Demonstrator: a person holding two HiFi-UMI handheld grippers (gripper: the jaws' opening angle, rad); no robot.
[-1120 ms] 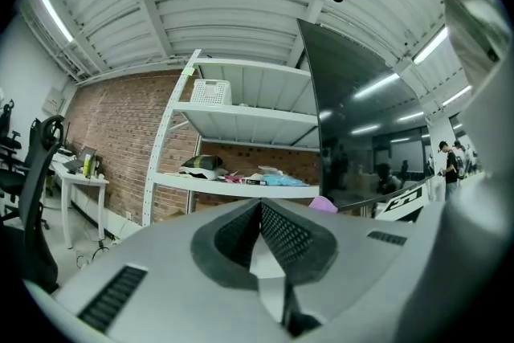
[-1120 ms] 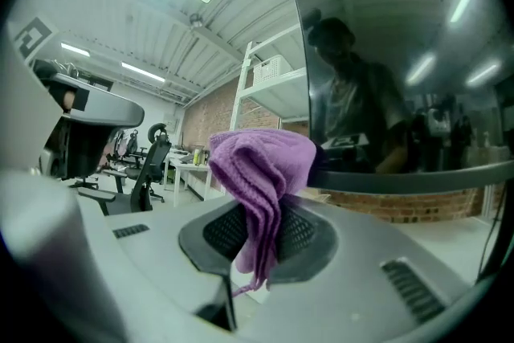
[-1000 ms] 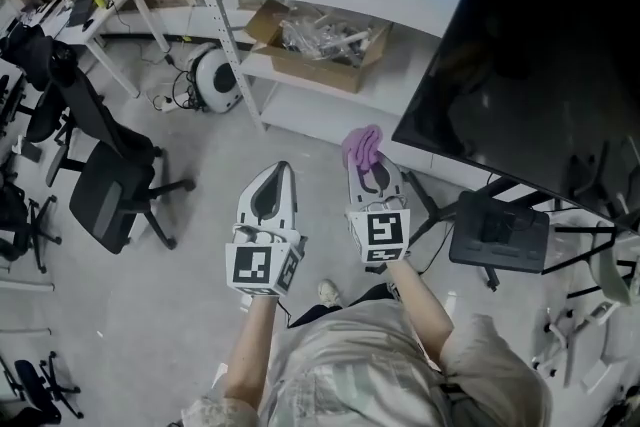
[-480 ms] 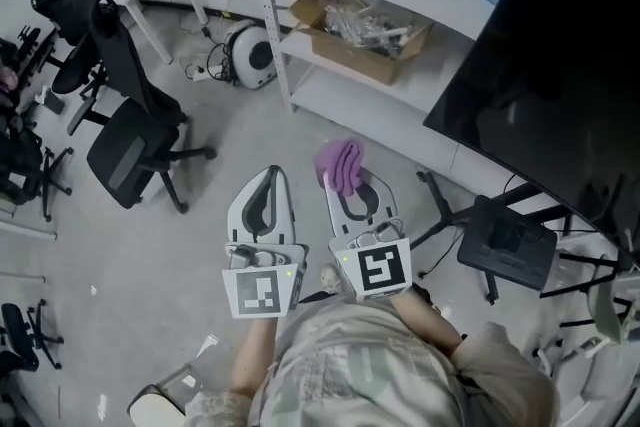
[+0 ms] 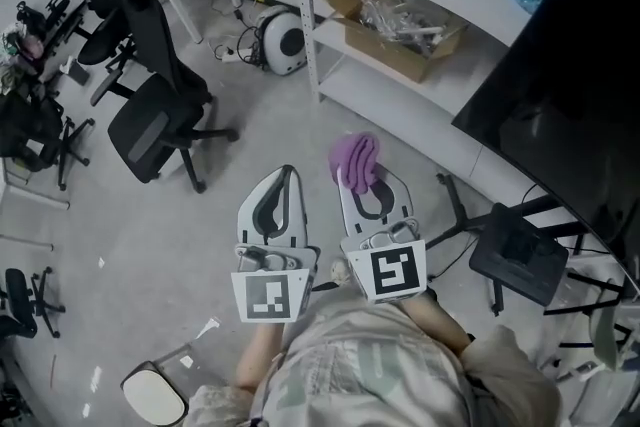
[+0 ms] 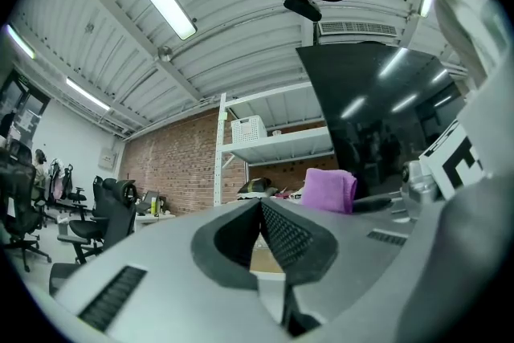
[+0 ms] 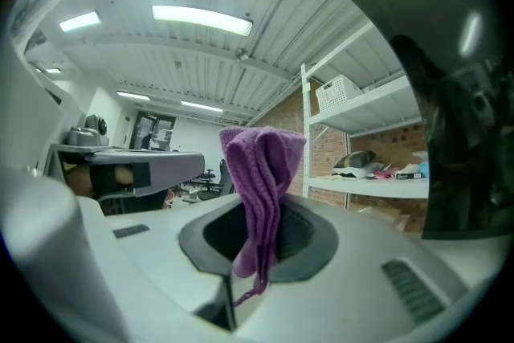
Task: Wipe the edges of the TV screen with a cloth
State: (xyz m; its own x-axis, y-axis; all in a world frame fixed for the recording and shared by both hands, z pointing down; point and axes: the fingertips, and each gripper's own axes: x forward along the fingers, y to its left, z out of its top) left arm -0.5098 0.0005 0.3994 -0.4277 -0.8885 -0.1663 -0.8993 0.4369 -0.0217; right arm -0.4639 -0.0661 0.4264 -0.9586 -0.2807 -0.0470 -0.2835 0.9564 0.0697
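A purple knitted cloth sticks out of my right gripper, which is shut on it; the cloth stands bunched between the jaws in the right gripper view. My left gripper is beside it, shut with nothing between the jaws. The large black TV screen fills the right side of the head view, well away from both grippers. Its dark glass also shows in the left gripper view, with the cloth in front of it, and the TV screen at the right of the right gripper view.
White metal shelving with a cardboard box stands behind the grippers. Black office chairs sit at the left. The TV's black stand base and legs lie on the floor at the right. A round white appliance rests by the shelf.
The head view has swung, so the shelving and chairs slide rightward and downward in the picture. Both grippers stay low before the body, the right still shut on the cloth.
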